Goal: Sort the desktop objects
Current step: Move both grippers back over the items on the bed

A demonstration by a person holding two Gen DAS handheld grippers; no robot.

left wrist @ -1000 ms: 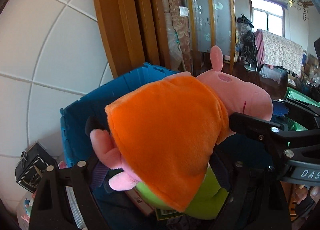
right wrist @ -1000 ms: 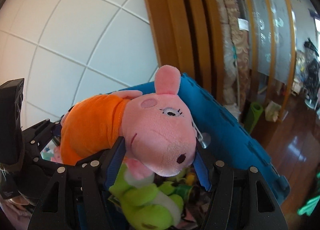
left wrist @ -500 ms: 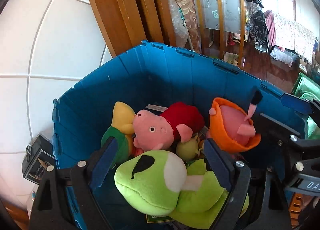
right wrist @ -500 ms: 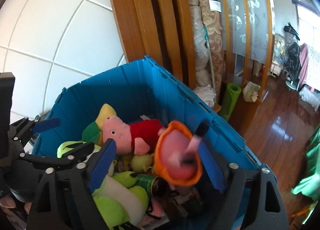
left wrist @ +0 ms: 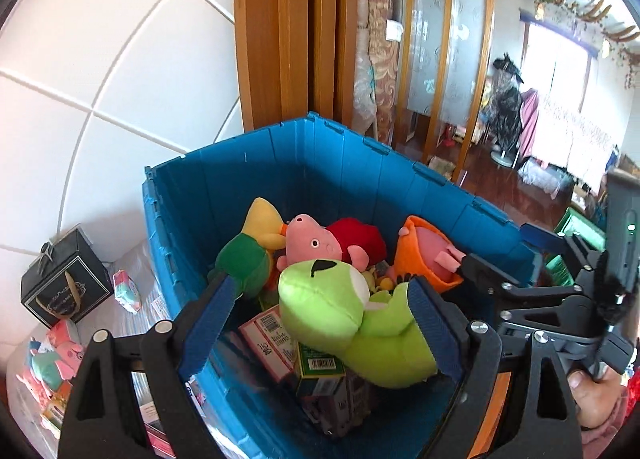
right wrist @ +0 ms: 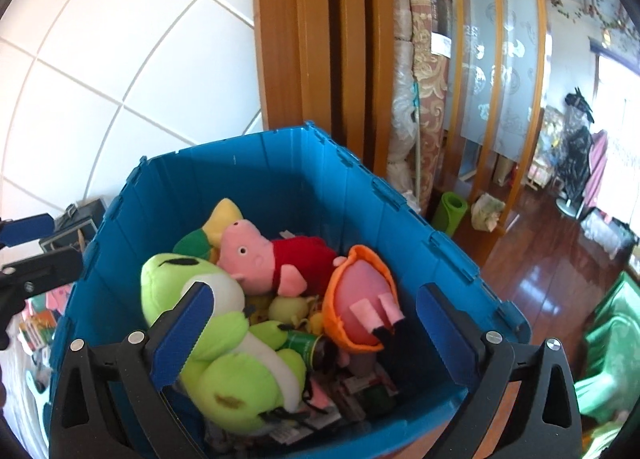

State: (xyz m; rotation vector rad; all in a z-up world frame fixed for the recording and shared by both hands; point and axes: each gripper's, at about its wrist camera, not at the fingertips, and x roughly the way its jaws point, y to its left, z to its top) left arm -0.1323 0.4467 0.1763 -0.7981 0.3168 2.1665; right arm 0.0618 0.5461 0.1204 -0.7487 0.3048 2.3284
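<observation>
Right gripper (right wrist: 308,323) jaws opening wide w/ nothing between them, left gripper (left wrist: 316,323) also spread and empty. Risk imo: pulling back low could snag the green frog plush (right wrist: 224,347) right under the pads. Orange-dress pig plush (right wrist: 360,299) sits head-down in the blue bin (right wrist: 248,163), just beyond the fingertips.

The blue crate (right wrist: 280,195) is hard ribbed plastic with a dull sheen. In it, the green frog toy (right wrist: 224,355) at 7 o'clock and the orange-dressed pig toy (right wrist: 360,299) at 3 o'clock are soft, matt plush cloth, as is the red-dressed pig toy (left wrist: 320,243). The cartons (left wrist: 280,343) under them are printed, slightly glossy cardboard. The door frame (right wrist: 304,35) at 12 o'clock is smooth varnished wood. The floor (right wrist: 552,271) at 3 o'clock is glossy, reflecting wood.
</observation>
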